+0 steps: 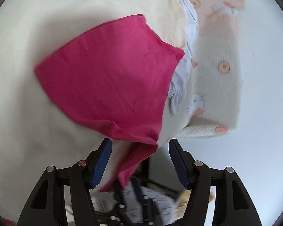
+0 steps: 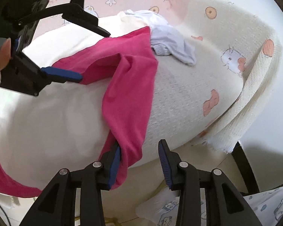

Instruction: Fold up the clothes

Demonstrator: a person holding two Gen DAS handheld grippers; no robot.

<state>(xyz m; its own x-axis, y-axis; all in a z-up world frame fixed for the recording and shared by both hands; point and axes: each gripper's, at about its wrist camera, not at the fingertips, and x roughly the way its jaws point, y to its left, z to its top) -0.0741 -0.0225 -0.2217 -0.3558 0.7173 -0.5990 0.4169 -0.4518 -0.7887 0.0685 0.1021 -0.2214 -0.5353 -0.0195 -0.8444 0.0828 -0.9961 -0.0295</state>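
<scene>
Pink shirt (image 1: pixel 107 79) lies on the bed (image 1: pixel 19 75) ahead of both grippers. Left gripper (image 1: pixel 139 162) and right gripper (image 2: pixel 139 162) gape wide, cloth draped between their fingers, neither pinching, probably lining up an edge to fold.

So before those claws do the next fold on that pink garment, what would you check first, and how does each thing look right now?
1. Left claw has a hold: not ok, jaws stand open, the pink garment only trails between them.
2. Right claw has a hold: not ok, open, cloth draped over one finger.
3. Garment lies flat: not ok, bunched, one end hanging off the edge.
4. Fold area free: not ok, a small white garment sits at the pink one's far end.
5. Surface beneath: ok, the cream cloth looks smooth.
6. Which part is the sleeve: cannot tell.
</scene>
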